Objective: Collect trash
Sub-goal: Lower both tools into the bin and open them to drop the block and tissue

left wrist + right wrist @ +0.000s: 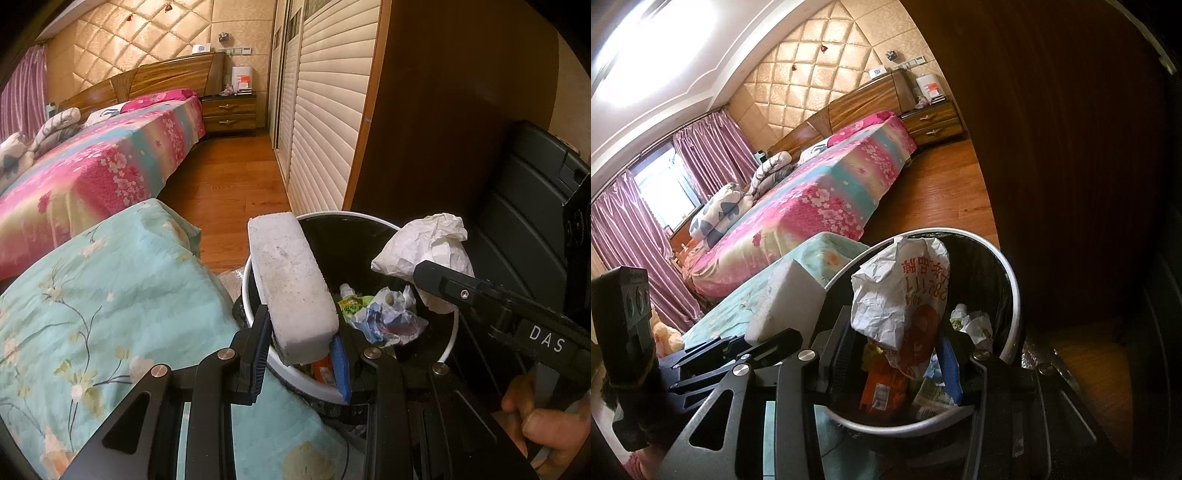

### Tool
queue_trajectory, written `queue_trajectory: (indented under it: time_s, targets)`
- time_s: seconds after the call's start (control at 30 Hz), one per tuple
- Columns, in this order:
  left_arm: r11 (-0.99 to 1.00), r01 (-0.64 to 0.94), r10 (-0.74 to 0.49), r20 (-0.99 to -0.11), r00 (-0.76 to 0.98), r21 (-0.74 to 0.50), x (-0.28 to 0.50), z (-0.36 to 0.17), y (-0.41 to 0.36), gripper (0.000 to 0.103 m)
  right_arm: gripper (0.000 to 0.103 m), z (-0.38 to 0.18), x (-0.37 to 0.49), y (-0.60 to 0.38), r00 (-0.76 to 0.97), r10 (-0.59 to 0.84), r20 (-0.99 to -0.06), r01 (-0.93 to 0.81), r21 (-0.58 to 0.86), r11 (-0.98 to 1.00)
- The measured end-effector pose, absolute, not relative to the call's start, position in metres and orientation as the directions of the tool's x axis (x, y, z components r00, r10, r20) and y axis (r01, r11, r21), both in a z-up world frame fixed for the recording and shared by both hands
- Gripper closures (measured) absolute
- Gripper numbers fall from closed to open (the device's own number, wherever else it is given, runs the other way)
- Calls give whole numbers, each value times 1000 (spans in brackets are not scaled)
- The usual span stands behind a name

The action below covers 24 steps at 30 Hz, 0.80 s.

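Foam block [293,284], white and grimy, in left jaws; crumpled paper bag [901,291] (red print) in right jaws.

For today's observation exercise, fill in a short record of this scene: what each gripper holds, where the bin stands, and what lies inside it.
left gripper: shut on white foam block, held over the bin's rim
right gripper: shut on crumpled paper bag, held above the bin
trash bin: round, black liner, beside the teal quilt
bin contents: crumpled wrappers, an orange packet
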<state>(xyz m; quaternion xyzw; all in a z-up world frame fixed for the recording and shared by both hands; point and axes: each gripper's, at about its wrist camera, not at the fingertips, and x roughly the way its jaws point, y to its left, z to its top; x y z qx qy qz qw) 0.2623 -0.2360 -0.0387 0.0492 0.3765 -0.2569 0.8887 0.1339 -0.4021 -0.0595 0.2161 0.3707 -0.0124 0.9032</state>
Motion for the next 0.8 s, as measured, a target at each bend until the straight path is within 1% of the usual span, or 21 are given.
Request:
queue_trajectory:
  time_s: [0.8]
  targets:
    - [855, 506, -426, -707, 564, -111, 288, -42, -252, 74, 59, -60, 142, -411, 704, 123, -699, 198, 361, 911]
